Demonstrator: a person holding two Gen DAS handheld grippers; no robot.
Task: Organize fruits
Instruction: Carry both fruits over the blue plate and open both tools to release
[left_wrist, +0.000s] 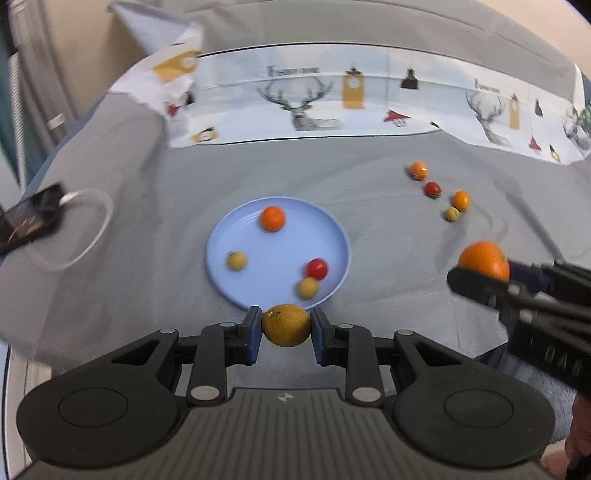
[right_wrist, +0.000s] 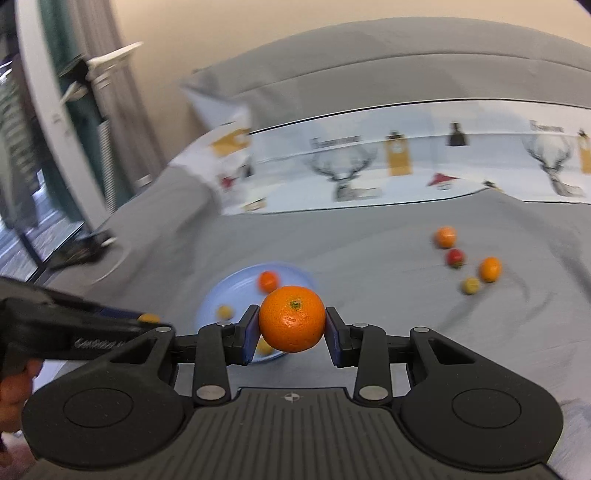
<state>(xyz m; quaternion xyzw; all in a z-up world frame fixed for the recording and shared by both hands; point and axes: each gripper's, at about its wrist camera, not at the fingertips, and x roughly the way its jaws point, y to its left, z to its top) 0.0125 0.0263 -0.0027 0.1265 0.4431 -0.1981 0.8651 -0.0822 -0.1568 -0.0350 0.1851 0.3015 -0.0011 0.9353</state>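
Note:
My left gripper (left_wrist: 286, 325) is shut on a dull yellow-brown citrus fruit (left_wrist: 286, 325), held just short of the near rim of the blue plate (left_wrist: 273, 254). The plate holds a small orange (left_wrist: 273, 218), a red tomato (left_wrist: 317, 268) and two small yellow fruits (left_wrist: 237, 260) (left_wrist: 307, 288). My right gripper (right_wrist: 291, 325) is shut on a bright orange mandarin (right_wrist: 291, 318), held above the grey cloth to the right of the plate; it also shows in the left wrist view (left_wrist: 484, 260). Several loose fruits (left_wrist: 432, 189) lie at the far right.
A white deer-print cloth (left_wrist: 314, 107) runs along the back of the grey-covered surface. A dark phone with a white cable (left_wrist: 29, 221) lies at the left. The loose fruits also show in the right wrist view (right_wrist: 456, 257). Curtains and a window frame (right_wrist: 44, 147) stand at the far left.

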